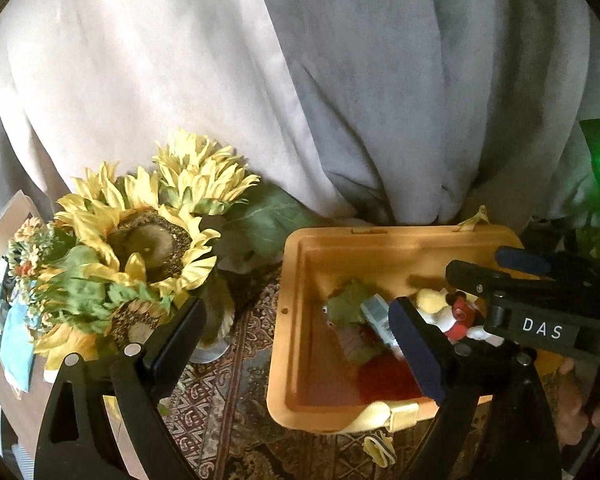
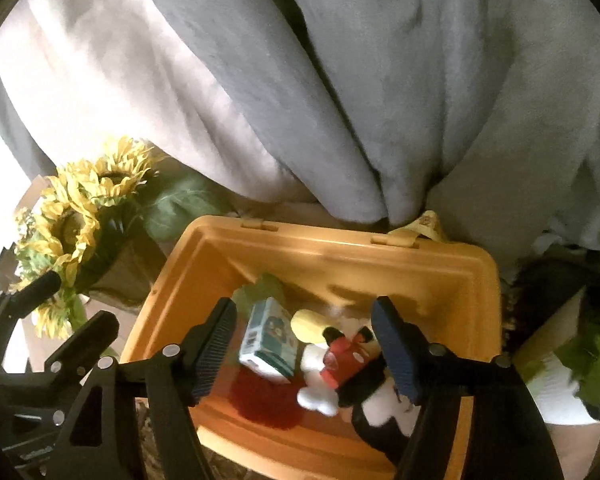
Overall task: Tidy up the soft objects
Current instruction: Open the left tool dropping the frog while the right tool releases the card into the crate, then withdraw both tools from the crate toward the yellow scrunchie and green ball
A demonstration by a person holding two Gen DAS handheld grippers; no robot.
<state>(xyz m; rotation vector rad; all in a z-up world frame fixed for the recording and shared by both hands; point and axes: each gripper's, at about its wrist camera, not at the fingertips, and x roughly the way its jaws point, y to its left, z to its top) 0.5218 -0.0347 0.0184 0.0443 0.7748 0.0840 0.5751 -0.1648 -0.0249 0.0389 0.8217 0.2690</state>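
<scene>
Open from above into the yellow bin [image 2: 440,272], its floor bare along the left and far walls but crowded centre-right by a plush mouse [image 2: 340,364] and small box [image 2: 270,334]; hemmed at left by sunflowers [image 1: 140,240], behind by grey curtain [image 1: 340,80].

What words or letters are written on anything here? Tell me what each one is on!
"DAS": white letters on a dark label on the right gripper, seen from the left wrist camera.
Small pale blue-and-white printed carton inside the orange plastic bin: it has printing, too blurred to read.
Yellow tag behind the bin's far rim: a small mark, too blurred to read.
Nothing else readable.
</scene>
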